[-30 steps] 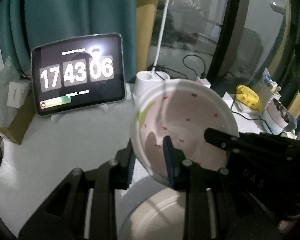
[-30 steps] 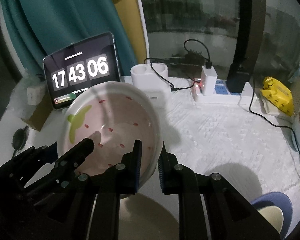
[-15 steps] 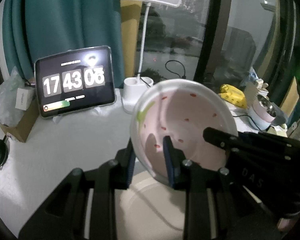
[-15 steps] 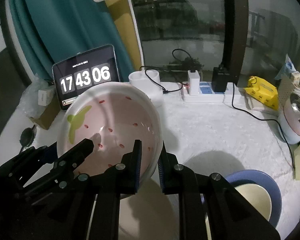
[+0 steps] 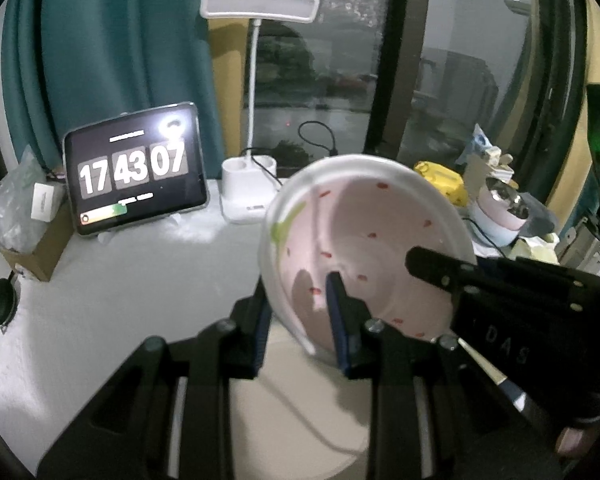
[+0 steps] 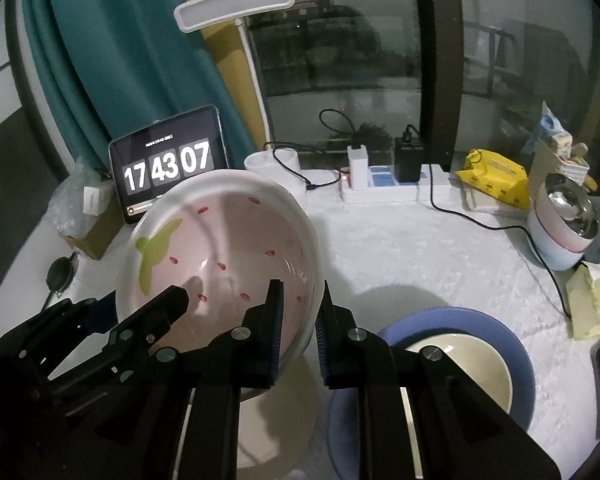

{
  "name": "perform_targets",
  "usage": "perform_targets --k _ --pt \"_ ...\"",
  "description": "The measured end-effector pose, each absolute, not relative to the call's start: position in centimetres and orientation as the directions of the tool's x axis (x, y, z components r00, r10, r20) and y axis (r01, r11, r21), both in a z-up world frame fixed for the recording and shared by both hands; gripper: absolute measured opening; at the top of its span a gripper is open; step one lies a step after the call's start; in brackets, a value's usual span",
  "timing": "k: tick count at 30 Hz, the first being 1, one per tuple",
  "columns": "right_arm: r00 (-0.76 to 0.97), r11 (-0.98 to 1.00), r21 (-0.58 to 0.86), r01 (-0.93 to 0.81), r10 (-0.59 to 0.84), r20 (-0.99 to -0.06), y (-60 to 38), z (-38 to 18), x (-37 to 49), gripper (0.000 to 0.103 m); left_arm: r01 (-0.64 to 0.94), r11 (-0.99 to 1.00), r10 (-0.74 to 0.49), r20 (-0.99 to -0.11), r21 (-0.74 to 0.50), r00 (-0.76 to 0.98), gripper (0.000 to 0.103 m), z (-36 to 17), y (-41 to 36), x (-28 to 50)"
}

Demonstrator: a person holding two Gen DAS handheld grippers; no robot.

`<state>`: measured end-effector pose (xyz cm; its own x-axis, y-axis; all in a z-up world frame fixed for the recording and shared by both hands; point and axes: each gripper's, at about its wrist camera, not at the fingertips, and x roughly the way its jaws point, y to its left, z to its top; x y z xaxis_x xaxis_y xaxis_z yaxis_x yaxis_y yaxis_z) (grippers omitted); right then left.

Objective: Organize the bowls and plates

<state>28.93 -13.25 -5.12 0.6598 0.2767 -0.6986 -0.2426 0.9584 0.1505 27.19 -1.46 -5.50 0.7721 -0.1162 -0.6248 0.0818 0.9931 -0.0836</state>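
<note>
Two tools (image 5: 300,308) (image 6: 298,320) — one pink bowl (image 6: 220,264)

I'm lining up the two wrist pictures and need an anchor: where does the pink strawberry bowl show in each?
Left wrist view: the pink strawberry bowl sits right of centre, tilted, its near rim between the fingers.
Right wrist view: the bowl sits left of centre.
Shared landmark: the tablet clock, behind the bowl at upper left.

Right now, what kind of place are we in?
Likely a home desk by a window, not a kitchen: a tablet showing a clock, a desk lamp, and a power strip with chargers beside teal curtains.
</note>
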Motion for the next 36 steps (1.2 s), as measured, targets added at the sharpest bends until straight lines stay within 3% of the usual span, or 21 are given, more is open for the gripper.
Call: perform_targets --k 36 --pt "0.695 0.973 0.202 -0.115 0.224 -0.684 -24.8 -6.7 24.6 0.016 0.228 0.973 -0.185 -0.668 -0.024 0.721 0.027 -7.0 -12.7 24.9"
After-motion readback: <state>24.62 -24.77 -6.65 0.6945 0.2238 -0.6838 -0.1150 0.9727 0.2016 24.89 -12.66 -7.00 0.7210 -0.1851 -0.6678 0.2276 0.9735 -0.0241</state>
